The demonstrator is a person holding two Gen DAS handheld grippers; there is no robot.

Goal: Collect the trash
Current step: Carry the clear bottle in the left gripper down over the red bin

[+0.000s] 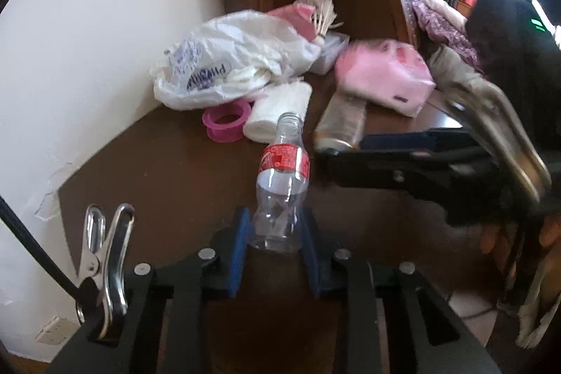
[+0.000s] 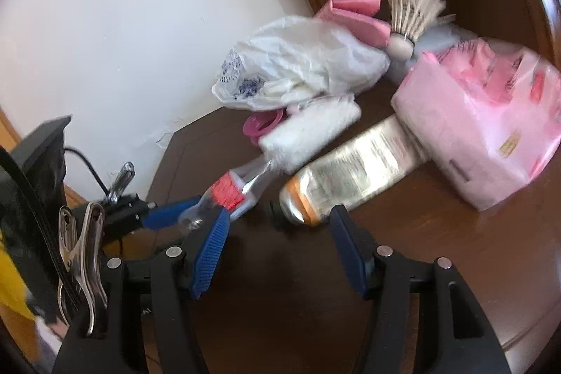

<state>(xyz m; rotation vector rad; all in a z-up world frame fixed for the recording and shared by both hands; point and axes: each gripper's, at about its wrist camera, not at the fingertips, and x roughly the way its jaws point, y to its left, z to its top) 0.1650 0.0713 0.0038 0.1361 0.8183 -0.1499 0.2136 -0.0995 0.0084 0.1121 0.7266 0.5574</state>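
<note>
Here the left gripper (image 1: 275,230) has its blue pads pressed on the base of the clear bottle (image 1: 282,181), an uncapped plastic bottle with a red label; the bottle's long axis runs straight ahead along the fingers, neck pointing away toward the clutter at the back of the brown table (image 1: 168,170); the base looks dented between the pads, so the grip reads as firm. In the right wrist view the right gripper (image 2: 280,240) stands wide and empty, fingers apart on either side of bare tabletop; just ahead of them lies the second bottle (image 2: 350,177), on its side, its orange-ringed end nearest the fingers and its long axis slanting away to the upper right toward the pink packet (image 2: 484,128). The right hand is therefore the nearer one to this lying bottle; a grasp would probably cross its axis close to the near end.
</note>
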